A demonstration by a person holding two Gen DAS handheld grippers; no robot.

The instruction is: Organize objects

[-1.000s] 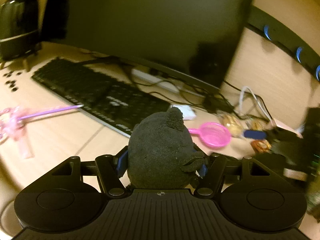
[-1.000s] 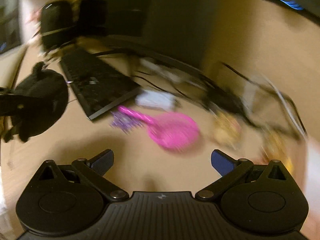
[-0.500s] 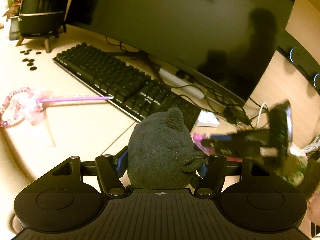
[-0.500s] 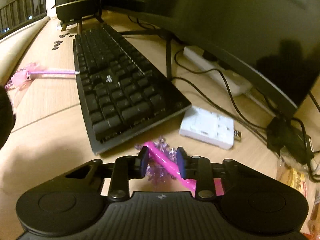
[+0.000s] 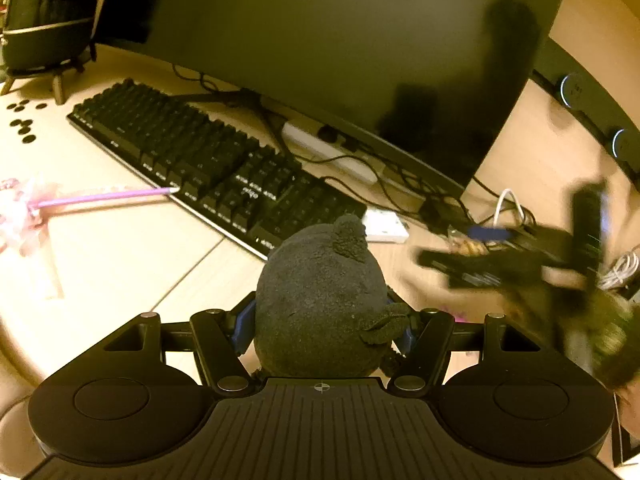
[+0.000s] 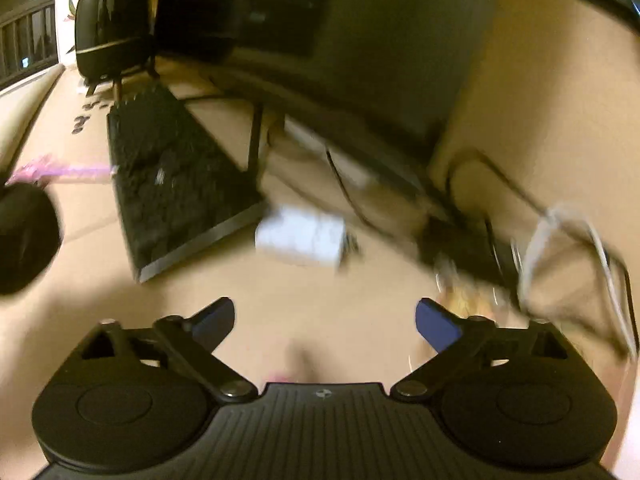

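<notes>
A dark grey round plush toy [image 5: 320,300] is clamped in the left tool [image 5: 322,320] above the table [image 5: 120,256]; the black keyboard [image 5: 208,168] lies beyond. The right tool [image 6: 325,320], just opened, is spread wide and empty.

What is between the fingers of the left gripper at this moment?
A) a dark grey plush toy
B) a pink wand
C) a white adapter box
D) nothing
A: in the left wrist view, the left gripper is closed on the dark grey plush toy, while the pink wand lies on the desk beside the keyboard.
</notes>
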